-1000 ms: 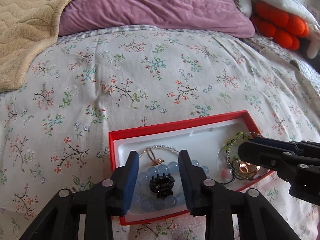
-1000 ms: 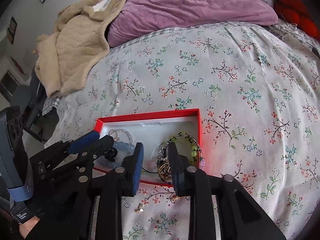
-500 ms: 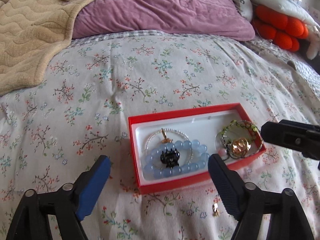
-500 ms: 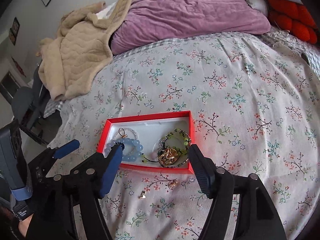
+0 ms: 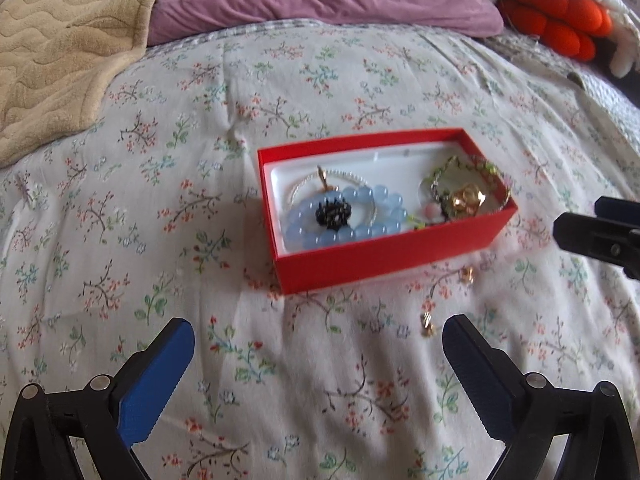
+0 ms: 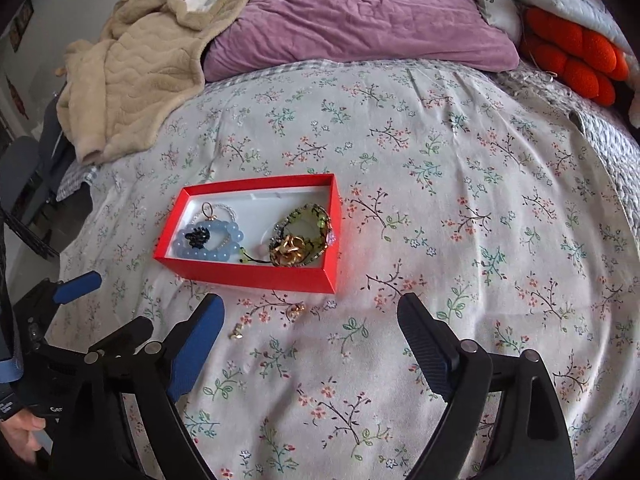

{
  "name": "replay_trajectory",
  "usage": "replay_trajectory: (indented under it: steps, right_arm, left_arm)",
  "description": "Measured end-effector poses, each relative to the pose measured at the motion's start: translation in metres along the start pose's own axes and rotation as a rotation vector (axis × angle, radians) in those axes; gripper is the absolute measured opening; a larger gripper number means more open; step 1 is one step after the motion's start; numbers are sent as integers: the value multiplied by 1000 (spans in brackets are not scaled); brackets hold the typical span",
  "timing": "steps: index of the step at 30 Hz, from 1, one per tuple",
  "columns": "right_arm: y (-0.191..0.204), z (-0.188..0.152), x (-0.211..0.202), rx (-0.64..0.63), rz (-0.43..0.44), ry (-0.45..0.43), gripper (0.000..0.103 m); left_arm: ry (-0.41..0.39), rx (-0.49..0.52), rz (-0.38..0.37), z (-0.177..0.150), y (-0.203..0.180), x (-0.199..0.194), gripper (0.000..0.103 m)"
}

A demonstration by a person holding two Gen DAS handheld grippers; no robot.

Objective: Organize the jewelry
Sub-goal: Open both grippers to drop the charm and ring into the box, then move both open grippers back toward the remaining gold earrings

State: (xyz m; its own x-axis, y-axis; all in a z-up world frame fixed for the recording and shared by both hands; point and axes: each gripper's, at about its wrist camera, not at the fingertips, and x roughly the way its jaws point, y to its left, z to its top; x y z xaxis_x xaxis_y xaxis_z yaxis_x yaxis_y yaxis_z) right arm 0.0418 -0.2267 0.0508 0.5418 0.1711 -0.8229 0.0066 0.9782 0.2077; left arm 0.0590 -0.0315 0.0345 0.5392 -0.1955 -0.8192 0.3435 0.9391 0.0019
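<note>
- the left claw (image 5: pixel 318 364) is now spread wide and empty; a second ago it was narrowed over the blue bead bracelet (image 5: pixel 344 220), which is left lying in the red box (image 5: pixel 384 256) on the bed (image 5: pixel 160 200).
- two small gold earrings (image 6: pixel 296 310) are seen loose on the bedspread just before the box; they are judged the remaining work.
- the right claw (image 6: pixel 310 344), likewise released and drawn back, hangs above them.
</note>
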Motion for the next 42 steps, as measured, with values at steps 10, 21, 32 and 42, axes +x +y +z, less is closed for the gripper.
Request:
replay_trajectory:
  steps: [10, 21, 32, 42]
  right_arm:
    - [-7, -24, 8, 7, -48, 92, 90]
    - [-6, -40, 20, -24, -85, 160, 90]
    - [-14, -43, 37, -30, -116, 200, 90]
    - [-31, -40, 52, -37, -147, 232, 90]
  left_arm:
    - [53, -6, -6, -18, 5, 3, 102]
    - [64, 35, 44, -37, 9, 13, 102]
    - [96, 132, -14, -44, -5, 42, 102]
    - [80, 231, -136, -38, -42, 53, 83]
